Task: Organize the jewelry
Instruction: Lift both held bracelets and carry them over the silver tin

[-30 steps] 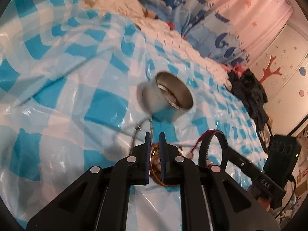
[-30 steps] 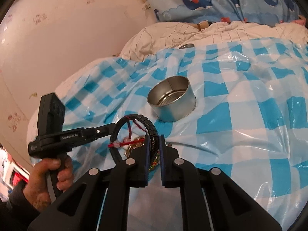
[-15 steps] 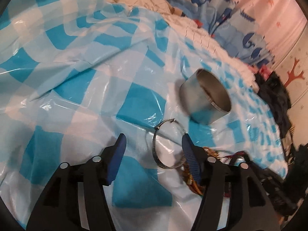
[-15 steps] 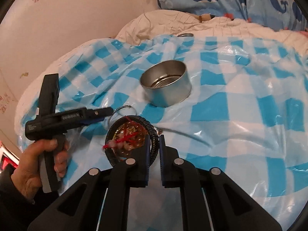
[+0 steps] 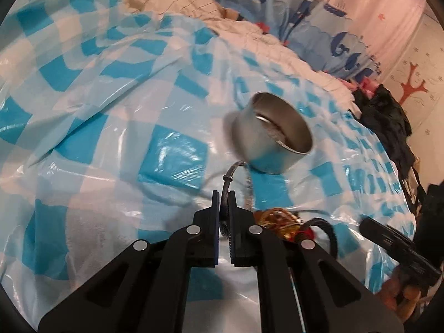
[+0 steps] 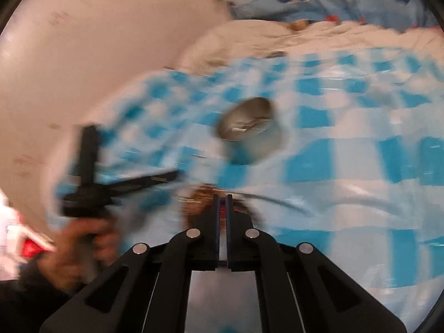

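My left gripper [image 5: 224, 194] is shut on a thin silver bangle [image 5: 228, 179], which arcs up from between its pads toward the round metal tin [image 5: 273, 136]. The tin stands upright just beyond, with something shiny inside. To the right of the left fingers lies a jewelry pile [image 5: 280, 219] of gold chain, red thread and a black coiled bracelet [image 5: 330, 231]. My right gripper [image 6: 222, 197] is shut, its tips over the blurred pile [image 6: 197, 199]. I cannot make out anything held in it. The tin [image 6: 249, 130] is ahead of it.
A blue-and-white checked plastic sheet [image 5: 172, 161] covers the bed and is wrinkled. A white quilt [image 5: 249, 36] and whale-print pillows lie at the back. Dark clothes [image 5: 388, 116] are heaped at the right. A hand [image 6: 83, 236] holds the left gripper's handle.
The left gripper opened around the silver bangle on the sheet, then shut on it. The right gripper has shifted over the pile, and its view is now blurred.
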`<action>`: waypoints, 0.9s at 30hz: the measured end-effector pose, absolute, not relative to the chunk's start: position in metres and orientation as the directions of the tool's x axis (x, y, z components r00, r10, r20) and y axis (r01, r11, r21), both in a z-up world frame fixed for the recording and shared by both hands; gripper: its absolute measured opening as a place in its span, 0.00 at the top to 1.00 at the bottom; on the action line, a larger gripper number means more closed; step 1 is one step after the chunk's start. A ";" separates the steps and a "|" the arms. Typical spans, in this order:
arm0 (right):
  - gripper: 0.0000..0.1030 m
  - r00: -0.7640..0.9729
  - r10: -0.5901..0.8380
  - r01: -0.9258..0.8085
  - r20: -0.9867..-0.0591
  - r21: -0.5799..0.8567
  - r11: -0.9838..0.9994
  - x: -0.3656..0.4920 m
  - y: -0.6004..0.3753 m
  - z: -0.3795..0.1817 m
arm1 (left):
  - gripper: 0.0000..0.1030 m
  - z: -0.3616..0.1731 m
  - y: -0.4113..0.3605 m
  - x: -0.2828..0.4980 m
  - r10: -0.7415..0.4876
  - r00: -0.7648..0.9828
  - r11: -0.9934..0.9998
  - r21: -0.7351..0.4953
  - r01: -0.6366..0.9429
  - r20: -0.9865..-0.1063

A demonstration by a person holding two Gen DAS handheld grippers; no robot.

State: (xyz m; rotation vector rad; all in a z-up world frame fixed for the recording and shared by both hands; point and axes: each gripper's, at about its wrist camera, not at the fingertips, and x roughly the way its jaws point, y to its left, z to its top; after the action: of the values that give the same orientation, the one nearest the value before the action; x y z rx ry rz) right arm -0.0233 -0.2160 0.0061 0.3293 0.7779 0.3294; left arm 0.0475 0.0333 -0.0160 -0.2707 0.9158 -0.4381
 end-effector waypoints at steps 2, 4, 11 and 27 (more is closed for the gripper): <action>0.96 0.653 0.420 -0.132 -0.630 0.451 0.883 -0.020 -0.224 -0.001 | 0.96 -0.013 0.031 0.045 -0.492 0.532 0.870 -0.416 0.265 -0.689; 0.96 0.659 0.400 -0.129 -0.638 0.428 0.895 -0.022 -0.223 0.001 | 0.96 -0.010 0.031 0.044 -0.501 0.532 0.865 -0.423 0.270 -0.683; 0.44 0.633 0.364 -0.079 -0.684 0.410 0.909 -0.008 -0.221 -0.017 | 0.95 -0.020 0.031 0.051 -0.492 0.505 0.869 -0.435 0.235 -0.710; 0.91 0.831 0.256 -0.265 -0.493 0.052 0.963 -0.061 -0.172 0.038 | 0.94 0.005 0.027 0.038 -0.514 0.578 0.856 -0.426 0.293 -0.634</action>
State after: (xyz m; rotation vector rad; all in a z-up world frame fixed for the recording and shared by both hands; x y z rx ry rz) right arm -0.0611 -0.1722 0.0382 -0.0192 0.5206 0.2761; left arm 0.0384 0.0274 0.0054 -0.2893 0.8294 -0.4800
